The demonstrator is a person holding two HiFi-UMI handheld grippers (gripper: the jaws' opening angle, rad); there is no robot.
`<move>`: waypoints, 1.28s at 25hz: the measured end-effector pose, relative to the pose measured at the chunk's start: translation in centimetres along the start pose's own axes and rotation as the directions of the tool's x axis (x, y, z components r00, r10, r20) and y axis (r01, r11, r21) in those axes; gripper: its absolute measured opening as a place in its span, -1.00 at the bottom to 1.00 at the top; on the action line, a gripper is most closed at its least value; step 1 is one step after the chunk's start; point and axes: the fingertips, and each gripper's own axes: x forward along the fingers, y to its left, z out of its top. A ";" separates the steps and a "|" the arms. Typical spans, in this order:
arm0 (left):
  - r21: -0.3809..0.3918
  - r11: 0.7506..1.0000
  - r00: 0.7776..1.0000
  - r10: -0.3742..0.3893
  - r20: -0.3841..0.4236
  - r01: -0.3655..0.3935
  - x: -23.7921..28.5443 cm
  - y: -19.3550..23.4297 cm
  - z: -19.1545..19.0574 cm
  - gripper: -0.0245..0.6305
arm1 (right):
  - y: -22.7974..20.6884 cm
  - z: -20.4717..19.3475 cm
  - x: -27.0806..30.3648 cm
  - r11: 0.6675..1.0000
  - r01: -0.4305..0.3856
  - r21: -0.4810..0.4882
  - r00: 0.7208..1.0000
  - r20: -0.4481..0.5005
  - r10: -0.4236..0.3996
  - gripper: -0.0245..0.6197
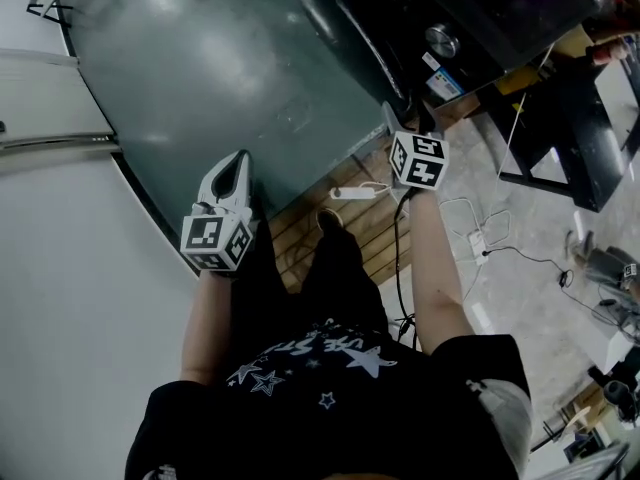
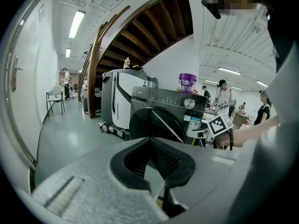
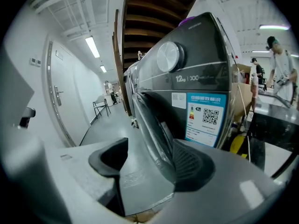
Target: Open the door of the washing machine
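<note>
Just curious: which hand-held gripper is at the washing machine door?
The right hand-held gripper, jaws apart around the door edge; the left hand-held gripper hangs back, empty.

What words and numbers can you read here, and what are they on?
"12": on the washer, on its front panel right of the knob; the marks after it are too blurred to read.
Blue label on the washer: a header line, small print and a QR code, all too small to read.
White sticker beside it: too small to read.
Shirt: white letters among stars, unreadable.
</note>
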 end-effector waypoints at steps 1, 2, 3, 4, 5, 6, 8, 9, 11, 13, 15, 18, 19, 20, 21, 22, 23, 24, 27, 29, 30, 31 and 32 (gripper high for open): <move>-0.003 1.000 1.000 -0.003 -0.005 0.003 0.4 0.3 -0.3 -0.89 | -0.1 0.1 0.4 1.000 0.004 -0.006 1.000 -0.003 -0.004 0.00; -0.005 1.000 1.000 -0.005 -0.009 0.005 0.8 0.5 -0.6 -0.89 | -0.1 0.2 0.9 1.000 0.009 -0.017 1.000 -0.007 -0.009 0.00; -0.008 1.000 1.000 -0.009 -0.012 0.008 1.3 0.8 -0.9 -0.89 | -0.1 0.3 1.4 0.999 0.016 -0.029 1.000 -0.011 -0.017 0.00; -0.009 1.000 1.000 -0.013 -0.015 0.013 1.7 1.0 -1.1 -0.89 | -0.1 0.4 1.8 0.999 0.025 -0.043 1.000 -0.015 -0.026 0.00; -0.009 1.000 1.000 -0.020 -0.019 0.020 2.1 1.0 -1.3 -0.89 | -0.2 0.5 2.1 0.998 0.034 -0.055 0.999 -0.020 -0.036 0.00; -0.009 1.000 0.999 -0.028 -0.023 0.027 2.4 1.1 -1.5 -0.89 | -0.3 0.5 2.4 0.997 0.044 -0.066 0.999 -0.025 -0.046 0.00; -0.006 0.999 0.999 -0.043 -0.027 0.043 2.9 1.1 -1.5 -0.89 | -0.6 0.5 3.0 0.995 0.060 -0.083 0.997 -0.034 -0.063 -0.05; -0.002 0.999 0.998 -0.049 -0.028 0.049 3.0 1.1 -1.5 -0.89 | -0.8 0.5 3.4 0.994 0.064 -0.091 0.997 -0.039 -0.067 -0.05; 0.000 0.999 0.998 -0.053 -0.029 0.053 3.3 1.3 -1.5 -0.89 | -1.0 0.4 4.2 0.992 0.065 -0.109 0.996 -0.050 -0.071 -0.07; -0.008 0.999 0.998 -0.054 -0.027 0.053 3.5 1.5 -1.5 -0.89 | -1.1 0.3 4.9 0.990 0.066 -0.128 0.995 -0.061 -0.074 -0.20; -0.012 0.998 0.998 -0.054 -0.021 0.054 3.7 1.7 -1.5 -0.89 | -1.4 0.1 5.5 0.986 0.068 -0.149 0.994 -0.070 -0.080 -0.20; 0.000 0.999 0.998 -0.052 -0.019 0.052 4.1 1.8 -1.7 -0.89 | -1.4 0.2 6.6 0.981 0.068 -0.183 0.993 -0.078 -0.083 -0.20; 0.001 0.999 0.999 -0.052 -0.017 0.052 4.2 1.8 -1.7 -0.89 | -1.4 0.2 7.0 0.979 0.067 -0.195 0.993 -0.081 -0.084 -0.20; 0.000 0.999 0.999 -0.053 -0.015 0.053 4.2 1.8 -1.7 -0.89 | -1.5 0.2 7.3 0.976 0.069 -0.207 0.992 -0.085 -0.089 -0.26; -0.003 0.999 0.998 -0.054 -0.012 0.054 4.2 1.7 -1.8 -0.89 | -1.6 0.2 7.5 0.972 0.075 -0.221 0.991 -0.090 -0.096 -0.33; -0.007 0.998 0.998 -0.055 -0.010 0.054 4.2 1.7 -1.8 -0.89 | -1.6 0.1 7.6 0.968 0.083 -0.235 0.990 -0.093 -0.108 -0.35; -0.012 0.998 0.998 -0.055 -0.009 0.055 4.1 1.7 -2.0 -0.89 | -1.7 0.0 7.7 0.964 0.095 -0.250 0.988 -0.094 -0.122 -0.37; -0.017 0.998 0.998 -0.055 -0.009 0.055 4.0 1.8 -2.1 -0.89 | -1.8 0.0 7.8 0.958 0.110 -0.264 0.986 -0.093 -0.139 -0.39; -0.041 0.997 0.998 -0.059 -0.007 0.059 3.7 2.0 -2.6 -0.89 | -2.2 0.3 7.6 0.947 0.146 -0.285 0.981 -0.085 -0.177 -0.60; -0.056 0.997 0.998 -0.057 -0.007 0.057 3.5 2.2 -2.9 -0.89 | -2.1 0.3 7.5 0.945 0.136 -0.299 0.981 -0.095 -0.172 -0.61; -0.061 0.997 0.999 -0.054 -0.009 0.053 3.4 2.4 -3.0 -0.89 | -1.9 0.2 7.5 0.944 0.123 -0.307 0.981 -0.104 -0.162 -0.62; -0.066 0.997 0.999 -0.050 -0.009 0.050 3.2 2.5 -3.1 -0.89 | -1.5 0.0 7.4 0.943 0.108 -0.316 0.982 -0.113 -0.150 -0.64; -0.070 0.996 0.999 -0.047 -0.009 0.046 3.1 2.6 -3.1 -0.89 | -0.9 -0.3 7.3 0.942 0.092 -0.323 0.983 -0.120 -0.137 -0.65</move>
